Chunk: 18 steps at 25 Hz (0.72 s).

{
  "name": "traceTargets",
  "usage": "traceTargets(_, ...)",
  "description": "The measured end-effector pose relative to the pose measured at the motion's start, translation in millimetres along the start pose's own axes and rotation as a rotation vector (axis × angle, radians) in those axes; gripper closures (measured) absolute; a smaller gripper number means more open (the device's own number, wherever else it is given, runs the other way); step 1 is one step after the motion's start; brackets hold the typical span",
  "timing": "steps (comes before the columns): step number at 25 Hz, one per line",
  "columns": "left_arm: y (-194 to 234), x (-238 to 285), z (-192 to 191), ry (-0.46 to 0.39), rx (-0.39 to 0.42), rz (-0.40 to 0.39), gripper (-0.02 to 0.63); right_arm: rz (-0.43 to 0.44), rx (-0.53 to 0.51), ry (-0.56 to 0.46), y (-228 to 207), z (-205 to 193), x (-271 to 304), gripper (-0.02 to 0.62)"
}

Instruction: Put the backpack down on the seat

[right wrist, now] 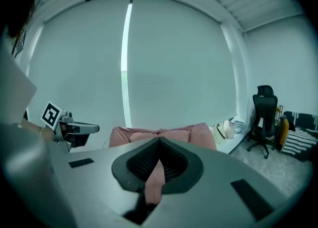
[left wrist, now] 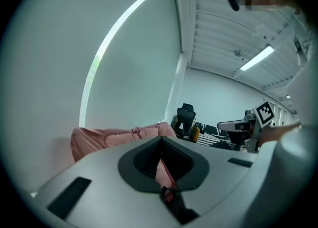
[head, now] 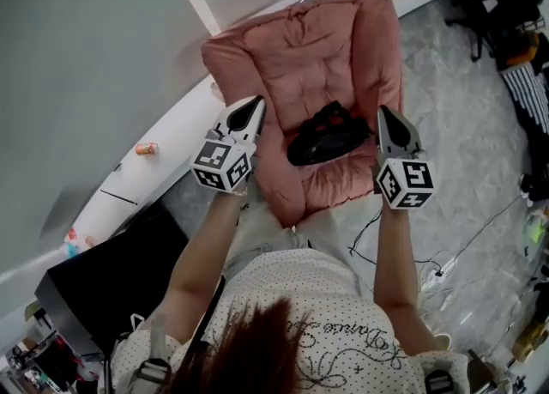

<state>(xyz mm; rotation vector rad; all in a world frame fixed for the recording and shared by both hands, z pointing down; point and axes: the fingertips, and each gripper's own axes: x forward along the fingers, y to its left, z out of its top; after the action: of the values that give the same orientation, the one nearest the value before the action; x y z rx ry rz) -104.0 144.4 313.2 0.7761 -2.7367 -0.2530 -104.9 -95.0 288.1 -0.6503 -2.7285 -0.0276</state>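
Head view: a black, lumpy backpack (head: 328, 132) lies on the seat of a pink, tufted, padded armchair (head: 292, 57). The left gripper (head: 255, 109) and right gripper (head: 385, 116) flank it, well clear. Left gripper view: ribbed dark pads meet, holding nothing. Right gripper view: likewise closed and empty, with what looks like pink upholstery behind.

Left gripper (head: 254, 106) and right gripper (head: 383, 113) held side by side, jaws closed.

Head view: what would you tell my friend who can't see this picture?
A black backpack lies on the seat of a pink armchair. A person facing it holds the left gripper and right gripper, both shut and empty, on either side.
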Motion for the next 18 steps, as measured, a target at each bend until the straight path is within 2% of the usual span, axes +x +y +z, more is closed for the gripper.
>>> traceTargets(3, -4.5, -3.5, 31.7, -0.062, 0.061, -0.016, 0.601, -0.009, -0.054, -0.024, 5.2, 21.3, -0.3, 0.584)
traceTargets(7, -13.6, -14.3, 66.5, -0.134, 0.105, -0.031, 0.601, 0.003, -0.061, -0.109, 14.7, 57.7, -9.5, 0.584)
traceTargets(12, -24.6, -27.7, 102.8, -0.204, 0.130, -0.046, 0.601, 0.031, -0.070, -0.254, 31.8, 108.2, -29.3, 0.584)
traceTargets(18, -26.5, -39.1, 135.8, -0.272, 0.136, -0.051, 0.603, 0.090, -0.116, -0.291, 55.6, 136.6, -32.0, 0.584)
